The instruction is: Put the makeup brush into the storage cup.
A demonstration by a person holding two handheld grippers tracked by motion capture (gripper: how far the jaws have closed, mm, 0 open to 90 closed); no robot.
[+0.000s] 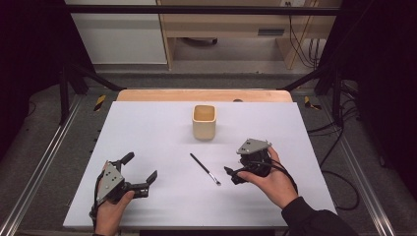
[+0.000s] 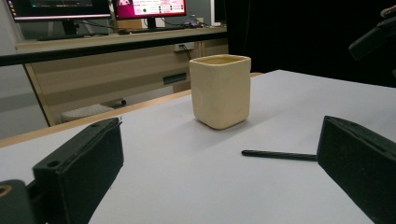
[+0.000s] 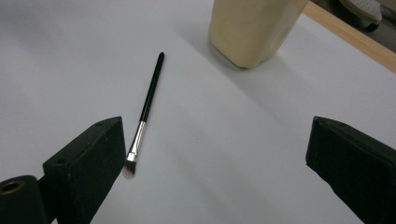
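Note:
A cream square cup (image 1: 204, 121) stands upright at the middle back of the white table top (image 1: 147, 128). A thin black brush (image 1: 205, 168) with a silver ferrule lies flat in front of it, bristles toward me. My right gripper (image 1: 232, 175) is open just right of the bristle end. In the right gripper view the brush (image 3: 147, 105) lies by the left jaw and the cup (image 3: 252, 28) is beyond; the gripper (image 3: 217, 144) holds nothing. My left gripper (image 1: 141, 166) is open at the front left. In its view (image 2: 217, 154) it faces the cup (image 2: 220, 91) and the brush handle (image 2: 279, 155).
A wooden table edge (image 1: 204, 95) runs behind the white top. Black frame bars (image 1: 196, 10) and floor cables (image 1: 339, 137) surround the table. A desk with monitors (image 2: 149, 8) stands far behind. The other gripper (image 2: 373, 39) shows at the upper right of the left gripper view.

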